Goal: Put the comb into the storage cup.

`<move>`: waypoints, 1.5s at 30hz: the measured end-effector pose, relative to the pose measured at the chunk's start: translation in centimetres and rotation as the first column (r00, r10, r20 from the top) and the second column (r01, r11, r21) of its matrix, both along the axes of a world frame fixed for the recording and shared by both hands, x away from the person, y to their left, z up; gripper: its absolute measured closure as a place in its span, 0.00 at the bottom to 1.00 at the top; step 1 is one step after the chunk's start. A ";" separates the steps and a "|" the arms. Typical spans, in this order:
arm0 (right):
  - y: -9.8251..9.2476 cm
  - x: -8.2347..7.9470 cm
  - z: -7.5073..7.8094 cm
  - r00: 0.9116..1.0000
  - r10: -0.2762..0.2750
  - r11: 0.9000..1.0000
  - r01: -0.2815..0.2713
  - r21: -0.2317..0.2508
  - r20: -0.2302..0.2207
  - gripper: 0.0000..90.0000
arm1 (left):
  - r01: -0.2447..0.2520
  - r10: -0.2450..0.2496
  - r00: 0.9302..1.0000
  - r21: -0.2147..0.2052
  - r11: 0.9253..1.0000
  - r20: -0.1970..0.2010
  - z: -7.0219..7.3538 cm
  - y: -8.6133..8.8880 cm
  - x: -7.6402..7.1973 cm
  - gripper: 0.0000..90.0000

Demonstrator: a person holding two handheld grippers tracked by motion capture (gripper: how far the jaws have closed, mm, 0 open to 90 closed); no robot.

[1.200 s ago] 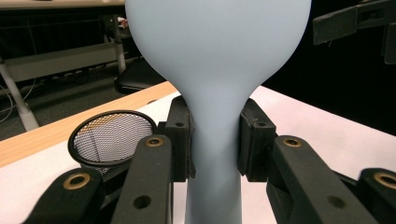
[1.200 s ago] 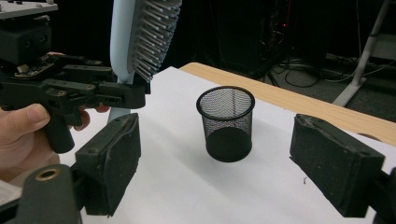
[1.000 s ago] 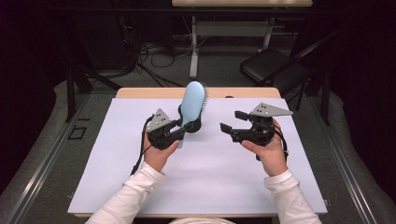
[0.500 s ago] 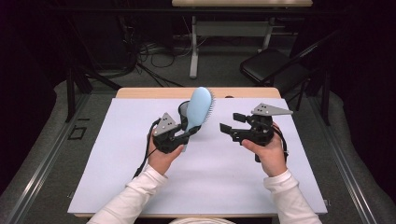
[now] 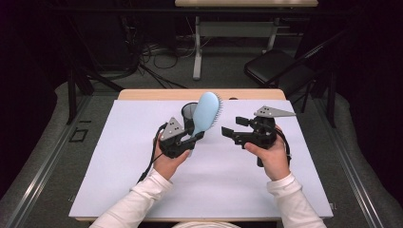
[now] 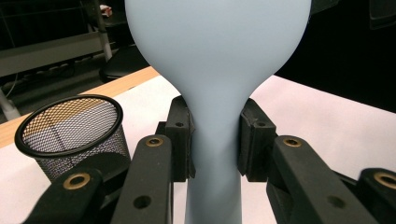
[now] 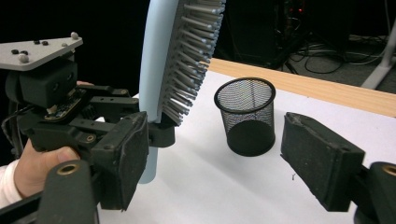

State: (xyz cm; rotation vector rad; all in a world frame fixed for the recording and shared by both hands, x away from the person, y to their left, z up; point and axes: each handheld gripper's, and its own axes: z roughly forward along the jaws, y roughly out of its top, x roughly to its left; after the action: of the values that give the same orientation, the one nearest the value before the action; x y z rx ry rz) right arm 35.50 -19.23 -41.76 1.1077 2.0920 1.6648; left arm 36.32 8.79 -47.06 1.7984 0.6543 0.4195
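hairbrush [image 5: 206,113] stands clamped in left gripper [image 5: 194,138]; right gripper [image 5: 229,133] gapes empty, jaws just widening.

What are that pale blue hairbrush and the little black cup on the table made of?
The pale blue hairbrush looks like smooth matte plastic: even colour, soft sheen, moulded grey-blue bristles. The small black mesh cup appears to be fine wire mesh, probably coated metal: you see through its walls, and a solid rim rings the top.

A pale blue hairbrush [image 5: 205,113] is showing grey bristles tipped in lighter dots. Beside the hairbrush, a black wire-mesh cup [image 7: 246,115] is showing a fine grid pattern. Under the hairbrush, a white sheet [image 5: 119,166] is covering a light wooden table [image 5: 142,94]. White sleeves [image 5: 133,204] are lying nearer than the hairbrush.
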 end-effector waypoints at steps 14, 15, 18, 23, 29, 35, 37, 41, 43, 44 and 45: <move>0.8 0.4 -0.2 0.997 0.000 1.000 -0.001 -0.016 -0.076 0.26 | 0.001 -0.001 1.000 0.002 1.000 0.009 -0.2 -0.1 -0.1 0.77; 0.9 0.5 -0.1 0.997 0.004 1.000 -0.006 -0.023 -0.081 0.26 | 0.001 -0.001 1.000 0.003 1.000 0.010 -0.1 -0.1 -0.1 0.77; 1.3 0.6 0.3 0.995 0.013 0.999 -0.018 -0.049 -0.095 0.26 | -0.001 0.001 1.000 0.001 1.000 0.013 -0.1 0.0 -0.1 0.77; 1.5 1.1 1.1 0.991 0.037 0.999 -0.040 -0.021 -0.126 0.26 | -0.006 0.006 1.000 -0.001 1.000 0.013 -0.1 0.1 -0.1 0.77; 2.0 1.8 2.2 0.989 0.052 0.998 -0.054 -0.011 -0.142 0.24 | -0.008 0.008 1.000 0.002 1.000 0.015 -0.1 0.1 0.0 0.77; 2.8 2.5 2.7 0.988 0.051 0.999 -0.053 -0.009 -0.145 0.23 | -0.010 0.009 1.000 0.002 1.000 0.016 -0.2 0.0 -0.1 0.77; 3.0 2.7 2.7 0.988 0.050 0.999 -0.052 -0.006 -0.147 0.24 | -0.009 0.009 1.000 0.004 1.000 0.016 -0.2 0.0 -0.1 0.77; 3.4 3.1 2.6 0.987 0.049 0.999 -0.051 -0.007 -0.154 0.24 | -0.009 0.009 1.000 0.008 1.000 0.015 -0.2 0.0 -0.1 0.77; 3.6 3.3 2.6 0.987 0.046 0.999 -0.047 -0.006 -0.153 0.24 | -0.009 0.009 1.000 0.007 1.000 0.015 -0.3 0.0 0.0 0.77; 3.6 3.4 2.6 0.987 0.043 0.999 -0.044 -0.002 -0.155 0.24 | -0.009 0.009 1.000 0.011 1.000 0.016 -0.3 0.0 0.0 0.77; 3.7 3.4 2.6 0.987 0.044 0.999 -0.044 0.001 -0.153 0.24 | -0.010 0.010 1.000 0.013 1.000 0.016 -0.3 0.0 0.0 0.77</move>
State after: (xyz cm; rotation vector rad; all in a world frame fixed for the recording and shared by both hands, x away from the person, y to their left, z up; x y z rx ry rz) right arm 38.95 -15.54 -39.15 1.2334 2.2264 1.6436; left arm 36.32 8.80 -47.39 1.8030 0.6510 0.4454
